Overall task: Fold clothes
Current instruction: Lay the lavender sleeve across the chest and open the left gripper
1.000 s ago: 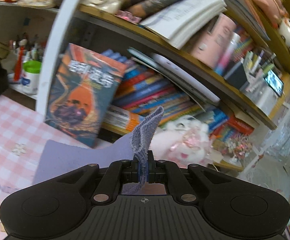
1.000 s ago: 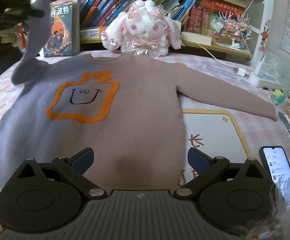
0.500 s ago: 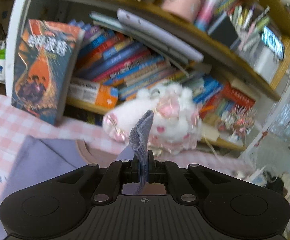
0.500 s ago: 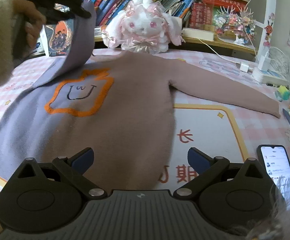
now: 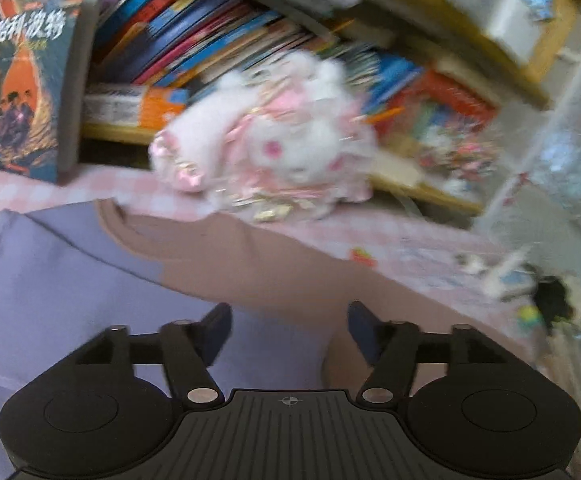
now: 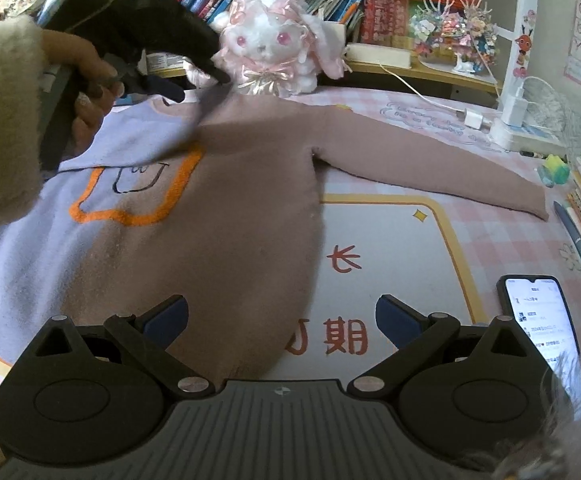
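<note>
Sweater [image 6: 226,208] lies flat on the pink checked table [image 6: 490,240], neck far, hem near, lilac sleeve folded across its chest. We hold the left gripper [image 5: 289,322] agape and empty over the collar, and the right gripper [image 6: 282,316] agape over the hem. The brown sleeve [image 6: 430,168] stretches right, nearer our right gripper.

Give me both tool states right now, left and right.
Left tool: open, holding nothing, above the sweater.
Right tool: open, holding nothing, over the sweater's hem.
</note>
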`<state>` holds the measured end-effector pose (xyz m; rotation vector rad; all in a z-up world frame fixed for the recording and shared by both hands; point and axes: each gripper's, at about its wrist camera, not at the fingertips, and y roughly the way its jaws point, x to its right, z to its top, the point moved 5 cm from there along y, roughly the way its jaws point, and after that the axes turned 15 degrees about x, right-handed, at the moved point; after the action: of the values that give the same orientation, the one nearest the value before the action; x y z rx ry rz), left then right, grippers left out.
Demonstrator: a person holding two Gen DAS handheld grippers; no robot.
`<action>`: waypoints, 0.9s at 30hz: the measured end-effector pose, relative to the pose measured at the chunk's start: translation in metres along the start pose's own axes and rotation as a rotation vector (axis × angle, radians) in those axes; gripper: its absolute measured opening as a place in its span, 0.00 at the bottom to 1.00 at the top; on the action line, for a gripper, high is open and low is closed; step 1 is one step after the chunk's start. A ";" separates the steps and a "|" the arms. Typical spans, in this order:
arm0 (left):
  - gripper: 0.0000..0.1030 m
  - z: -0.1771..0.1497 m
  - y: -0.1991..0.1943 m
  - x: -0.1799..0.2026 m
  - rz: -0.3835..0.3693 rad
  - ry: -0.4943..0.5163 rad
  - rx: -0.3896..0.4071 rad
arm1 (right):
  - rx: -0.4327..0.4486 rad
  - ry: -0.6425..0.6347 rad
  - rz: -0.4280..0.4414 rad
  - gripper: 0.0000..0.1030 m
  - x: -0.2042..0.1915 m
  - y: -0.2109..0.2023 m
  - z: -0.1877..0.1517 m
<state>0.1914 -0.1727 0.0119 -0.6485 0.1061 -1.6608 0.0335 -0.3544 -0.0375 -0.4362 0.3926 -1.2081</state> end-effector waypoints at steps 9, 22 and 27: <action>0.73 -0.044 -0.110 -0.086 0.340 0.241 0.014 | -0.027 -0.012 0.054 0.98 -0.008 0.009 -0.002; 0.73 -0.097 -0.180 -0.185 0.573 0.061 -0.080 | -0.072 -0.015 0.051 0.71 -0.010 0.017 -0.007; 0.71 -0.098 -0.174 -0.184 0.537 0.040 -0.075 | -0.099 -0.003 0.047 0.54 -0.009 0.020 -0.012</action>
<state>0.0015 0.0079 -0.0616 -0.5807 0.3424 -1.1547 0.0400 -0.3411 -0.0577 -0.5116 0.4588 -1.1455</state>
